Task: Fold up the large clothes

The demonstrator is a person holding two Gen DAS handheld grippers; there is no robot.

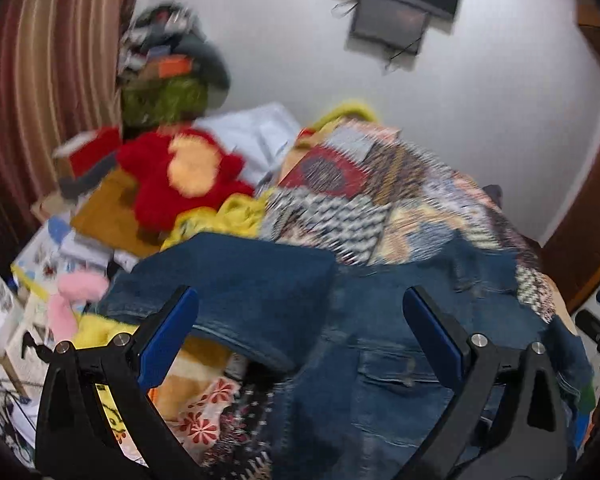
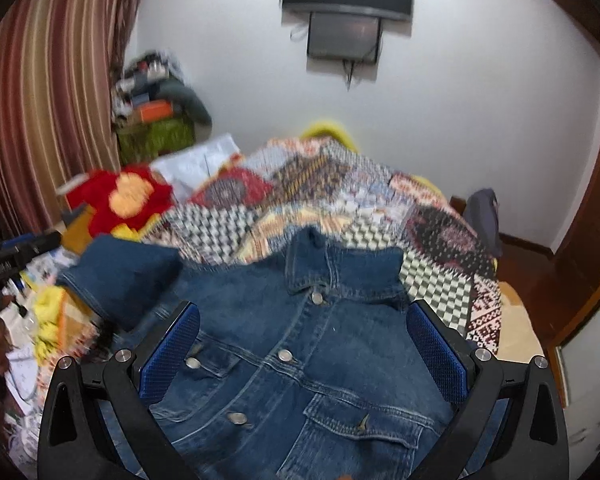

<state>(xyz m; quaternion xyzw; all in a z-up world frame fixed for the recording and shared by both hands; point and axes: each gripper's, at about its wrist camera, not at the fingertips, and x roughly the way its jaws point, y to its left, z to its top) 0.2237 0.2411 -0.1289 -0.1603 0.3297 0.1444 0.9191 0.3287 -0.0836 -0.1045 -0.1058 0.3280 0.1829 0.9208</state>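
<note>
From the left wrist, your left tool point(image 1: 300, 320) hangs wide, gripping nothing, over the jacket point(image 1: 380, 360); take the sleeve point(image 1: 228, 284) near its cuff. Blur smears the bedspread point(image 1: 400, 200). From the right wrist, your right tool point(image 2: 304, 336) gapes empty above the jacket front on the bed; its hem is cut off.

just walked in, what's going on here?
A person is working with two handheld grippers over a blue denim jacket spread button-side up on a bed with a multicoloured patchwork quilt. Both the left gripper and right gripper are open above the jacket, gripping nothing. One sleeve looks already folded in across the front. The body is not yet folded. A red and yellow plush toy and clutter lie along the bed's left side.
</note>
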